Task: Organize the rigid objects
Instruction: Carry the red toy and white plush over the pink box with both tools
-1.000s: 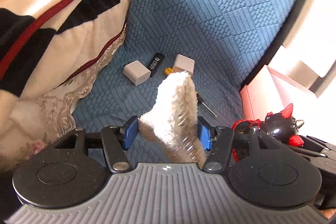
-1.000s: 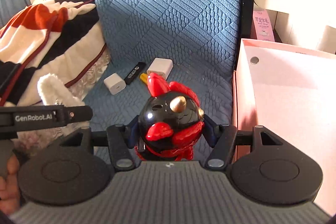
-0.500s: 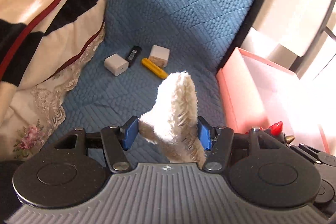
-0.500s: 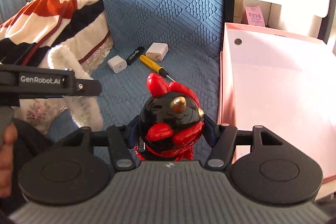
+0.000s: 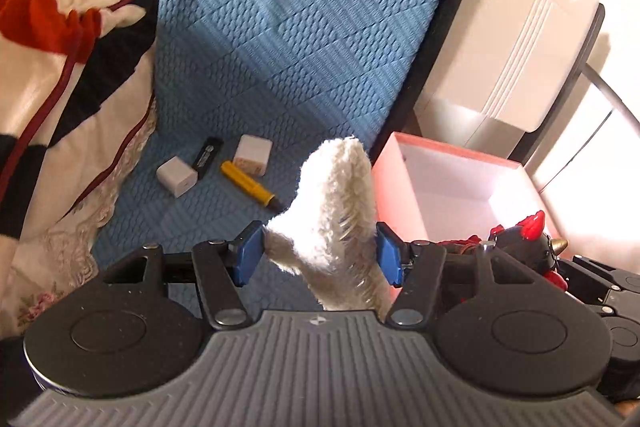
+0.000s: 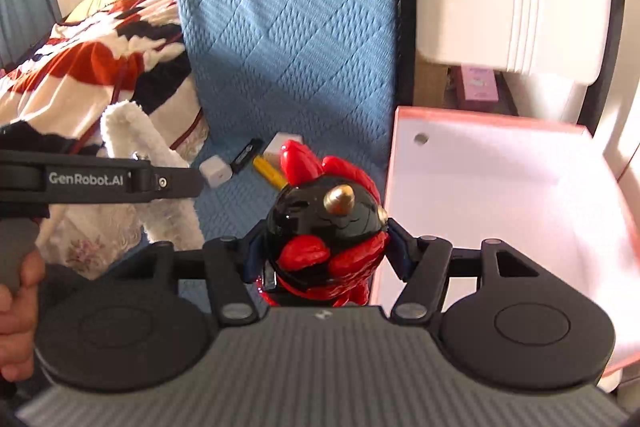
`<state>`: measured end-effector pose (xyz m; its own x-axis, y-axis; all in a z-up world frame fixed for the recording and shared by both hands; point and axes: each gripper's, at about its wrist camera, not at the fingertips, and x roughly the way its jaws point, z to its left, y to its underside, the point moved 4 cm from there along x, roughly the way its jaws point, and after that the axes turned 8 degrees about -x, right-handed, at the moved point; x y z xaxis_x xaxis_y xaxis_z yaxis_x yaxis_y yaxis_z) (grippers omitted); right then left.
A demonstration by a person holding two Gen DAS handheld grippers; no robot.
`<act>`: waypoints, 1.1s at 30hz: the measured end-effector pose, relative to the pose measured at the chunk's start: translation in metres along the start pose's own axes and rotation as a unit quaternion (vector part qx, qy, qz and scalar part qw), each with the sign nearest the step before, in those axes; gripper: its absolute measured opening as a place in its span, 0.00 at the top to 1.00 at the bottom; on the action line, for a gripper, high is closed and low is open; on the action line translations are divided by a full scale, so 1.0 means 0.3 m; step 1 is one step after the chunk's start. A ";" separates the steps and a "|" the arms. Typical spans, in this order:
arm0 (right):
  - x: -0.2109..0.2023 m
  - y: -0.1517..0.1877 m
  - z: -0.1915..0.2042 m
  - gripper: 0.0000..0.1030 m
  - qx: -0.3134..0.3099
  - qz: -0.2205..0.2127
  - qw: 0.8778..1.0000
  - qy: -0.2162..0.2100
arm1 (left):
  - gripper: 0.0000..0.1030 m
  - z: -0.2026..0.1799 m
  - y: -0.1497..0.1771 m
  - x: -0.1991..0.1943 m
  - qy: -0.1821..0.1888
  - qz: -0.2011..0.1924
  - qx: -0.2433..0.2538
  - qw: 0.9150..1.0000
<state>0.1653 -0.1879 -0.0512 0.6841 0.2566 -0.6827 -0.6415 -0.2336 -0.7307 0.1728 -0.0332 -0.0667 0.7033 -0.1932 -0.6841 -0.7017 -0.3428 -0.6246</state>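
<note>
both tools are loaded here. the left tool [image 5: 319, 253] has its blue pads pressed into a fluffy white plush piece [image 5: 334, 199], which stands up between them and bulges past the pads, so it looks soft, light and squashy; a grip low on its thick base seems right, since the tip would just fold. the right tool [image 6: 324, 253] is clamped on a glossy black-and-red chicken figurine [image 6: 326, 227], pads on either side of its round body. that one looks hard and slick, probably heavier, and the comb and gold beak look like the fragile bits, so holding the belly is the safe bet.

both are up in the air above the blue quilted bed cover [image 5: 288, 27], near the open pink box [image 6: 500, 195], which sits at the bed's edge. on the cover lie two white charger cubes, one nearer [image 5: 177, 176] and one farther [image 5: 253, 153], a black usb stick [image 5: 207, 154] and a yellow-handled screwdriver [image 5: 249, 185], close together.

the right view shows the box's pale floor, bare where visible, with a round hole in its far wall, plus the person's hand [image 6: 16, 303] on the left handle. the left view shows the screwdriver's whole handle and the red, black and cream blanket [image 5: 60, 47] up close; there the figurine just peeks in at the right edge.
</note>
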 end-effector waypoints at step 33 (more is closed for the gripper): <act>0.038 0.156 -0.497 0.39 0.062 0.068 0.993 0.073 | 0.37 -0.449 0.116 0.328 0.078 0.059 0.045 0.994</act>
<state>0.1949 -0.3357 -0.0939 0.6252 0.0906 -0.7752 -0.7631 -0.1372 -0.6315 0.2329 -0.1879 -0.1052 0.6202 -0.3699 -0.6917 -0.7823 -0.2274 -0.5799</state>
